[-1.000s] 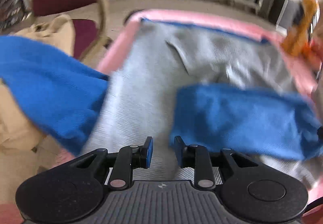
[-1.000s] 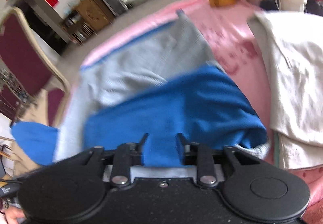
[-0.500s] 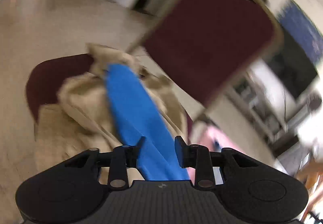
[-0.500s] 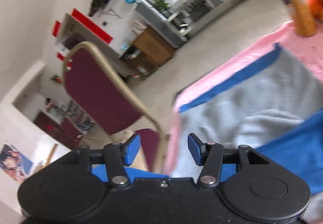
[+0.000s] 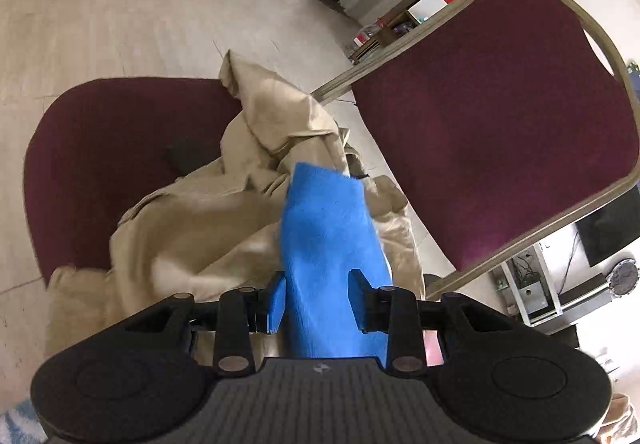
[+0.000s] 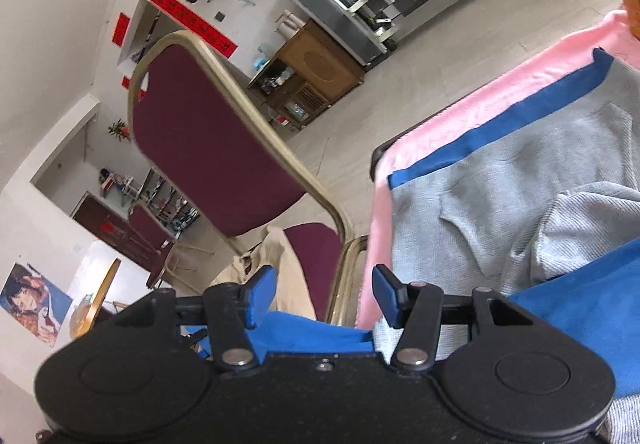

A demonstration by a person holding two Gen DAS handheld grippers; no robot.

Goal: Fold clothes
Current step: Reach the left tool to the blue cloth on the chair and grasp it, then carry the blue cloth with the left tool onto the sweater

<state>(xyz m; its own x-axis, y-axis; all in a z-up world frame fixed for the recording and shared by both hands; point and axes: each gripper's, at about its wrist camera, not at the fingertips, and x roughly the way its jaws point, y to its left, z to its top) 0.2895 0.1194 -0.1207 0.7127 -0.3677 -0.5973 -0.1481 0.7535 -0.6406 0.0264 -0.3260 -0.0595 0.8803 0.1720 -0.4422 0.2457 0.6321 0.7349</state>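
Note:
A grey garment (image 6: pixel 520 200) with blue trim lies on the pink-covered table (image 6: pixel 472 112). One blue sleeve (image 6: pixel 580 304) is folded across it. The other blue sleeve (image 5: pixel 328 244) hangs off the table's left edge over the chair. My left gripper (image 5: pixel 316 296) is open with this sleeve lying between its fingers, not pinched. My right gripper (image 6: pixel 324 296) is open and empty, above the table's left edge, with blue cloth (image 6: pixel 312 332) just below it.
A maroon chair with a gold frame (image 5: pixel 500 116) stands left of the table, its seat (image 5: pixel 100 148) holding a crumpled beige garment (image 5: pixel 224 212). The same chair shows in the right wrist view (image 6: pixel 208 148). Tiled floor and cabinets (image 6: pixel 316 72) lie beyond.
Both grippers swung left from above the garment toward the chair. The left gripper now faces the hanging blue sleeve and its jaws have opened wider. The right gripper's jaws also opened wider.

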